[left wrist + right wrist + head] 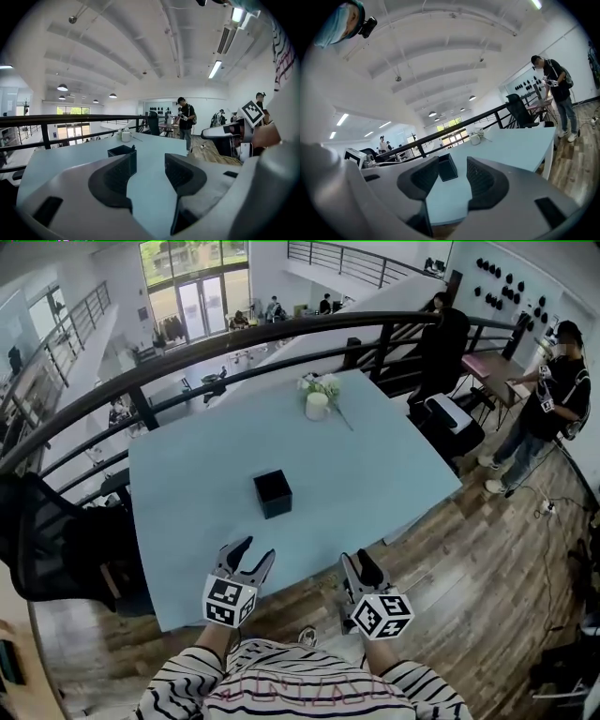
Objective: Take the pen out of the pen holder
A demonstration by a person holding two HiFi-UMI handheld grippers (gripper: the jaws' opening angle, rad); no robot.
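You stand at the near edge of the pale blue table (pixel 394 465) with both tools held low and short of the work. The left gripper (pixel 251 557) has its jaws spread with nothing between them, and the right gripper (pixel 359 566) is likewise spread and empty. The black square pen holder (pixel 273 493) sits alone near the middle of the table, apart from both grippers and well clear of the white cup of flowers (pixel 318 402) at the far side. The pen (pixel 133 147) shows only as a short dark tip above the holder's rim in the left gripper view; in the head view it cannot be made out. By judgement, the risks are these: the holder looks light and unsecured, so pulling the pen at an angle could tip or drag it unless the other gripper steadies it. So little of the pen stands proud that a jaw could catch the rim instead, or pinch too shallowly and let the pen slip back.
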